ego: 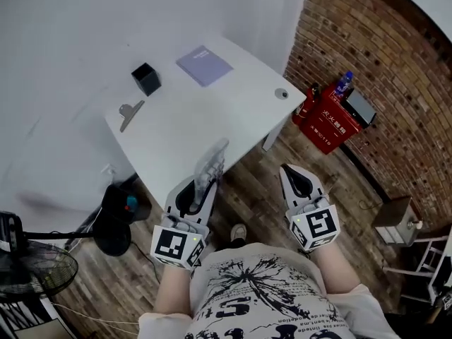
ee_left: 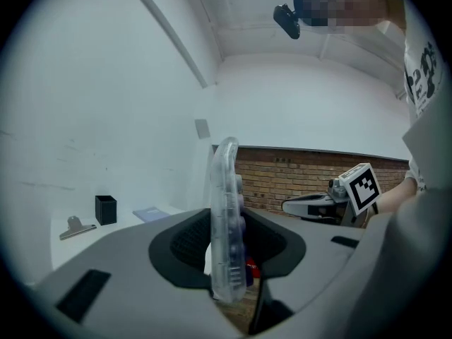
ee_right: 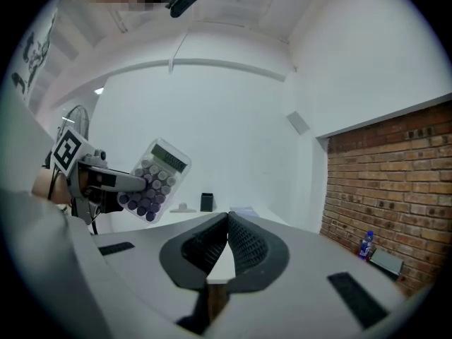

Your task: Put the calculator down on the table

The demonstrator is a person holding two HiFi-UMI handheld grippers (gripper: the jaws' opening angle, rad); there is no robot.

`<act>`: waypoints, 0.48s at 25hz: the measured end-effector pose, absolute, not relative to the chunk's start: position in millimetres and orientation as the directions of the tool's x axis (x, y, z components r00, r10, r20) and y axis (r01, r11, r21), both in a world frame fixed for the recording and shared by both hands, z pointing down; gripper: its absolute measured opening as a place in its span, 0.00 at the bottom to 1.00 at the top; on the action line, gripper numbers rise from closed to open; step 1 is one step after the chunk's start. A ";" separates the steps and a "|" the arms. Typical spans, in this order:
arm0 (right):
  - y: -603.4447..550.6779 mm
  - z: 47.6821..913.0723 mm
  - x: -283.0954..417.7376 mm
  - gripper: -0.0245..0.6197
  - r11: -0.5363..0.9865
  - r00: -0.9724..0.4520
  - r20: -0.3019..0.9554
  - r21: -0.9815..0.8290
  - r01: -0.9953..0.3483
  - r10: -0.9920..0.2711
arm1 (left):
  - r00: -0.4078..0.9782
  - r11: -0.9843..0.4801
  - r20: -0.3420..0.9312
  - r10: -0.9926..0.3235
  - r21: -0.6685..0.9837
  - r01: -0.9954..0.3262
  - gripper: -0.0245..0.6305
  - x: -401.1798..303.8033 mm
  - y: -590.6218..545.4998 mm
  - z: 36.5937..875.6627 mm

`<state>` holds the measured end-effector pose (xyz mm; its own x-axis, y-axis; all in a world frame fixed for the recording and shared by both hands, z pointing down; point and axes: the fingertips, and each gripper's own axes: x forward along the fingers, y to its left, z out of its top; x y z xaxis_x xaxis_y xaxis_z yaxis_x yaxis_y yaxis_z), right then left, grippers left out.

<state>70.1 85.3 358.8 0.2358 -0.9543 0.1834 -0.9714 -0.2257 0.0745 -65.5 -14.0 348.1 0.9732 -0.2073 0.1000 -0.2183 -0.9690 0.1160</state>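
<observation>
left gripper [ego: 203, 186]: we find its jaws part-way apart and clamped on the calculator, one pad against each flat face at the keypad end.
calculator [ee_left: 227, 210]: clear casing, round purplish keys, display strip at the far end. it stands on edge between the left jaws, held off the table. in the head view its far end overlaps the table's near edge. in the right gripper view its key face is tilted and turned toward the right gripper.
right gripper [ee_right: 227, 240]: jaws brought together, tips meeting. we see nothing between them. it is held beside the left gripper, apart from it, over the wooden floor [ego: 247, 189].
table [ego: 212, 111]: white, one corner toward the brick wall [ego: 381, 62].
pen holder [ego: 146, 78]: black, square, upright at the far left of the table top.
binder clip [ego: 129, 112]: lying flat near the pen holder, by the left edge.
notebook [ego: 204, 65]: pale purple, flat, right of the pen holder at the far edge.
fire extinguisher box [ego: 330, 121]: red, on the floor against the brick wall. a blue-capped bottle [ego: 343, 83] is on or just behind it; we cannot tell which.
fan [ego: 32, 267]: on the floor, left of the person.
</observation>
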 end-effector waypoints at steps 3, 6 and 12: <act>45.5 358.6 92.2 0.06 -0.235 0.248 0.188 0.087 -0.968 -0.950 | 0.969 -0.966 0.111 -0.221 0.113 -0.234 0.25 -46.8 -49.0 351.6; 12.9 358.3 107.5 0.06 -0.200 0.217 0.190 0.103 -0.974 -0.958 | 0.962 -0.960 0.124 -0.245 0.109 -0.259 0.25 -33.6 -71.0 353.0; -45.8 371.2 148.8 0.06 -0.127 0.136 0.203 0.059 -0.990 -0.970 | 0.938 -0.936 0.130 -0.322 0.107 -0.336 0.25 -2.9 -112.0 356.7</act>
<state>148.8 -45.8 371.2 0.1365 -0.9697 0.2026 -0.9901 -0.1271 0.0589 -2.9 -112.0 356.7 0.9378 -0.3220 0.1296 -0.3360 -0.9358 0.1065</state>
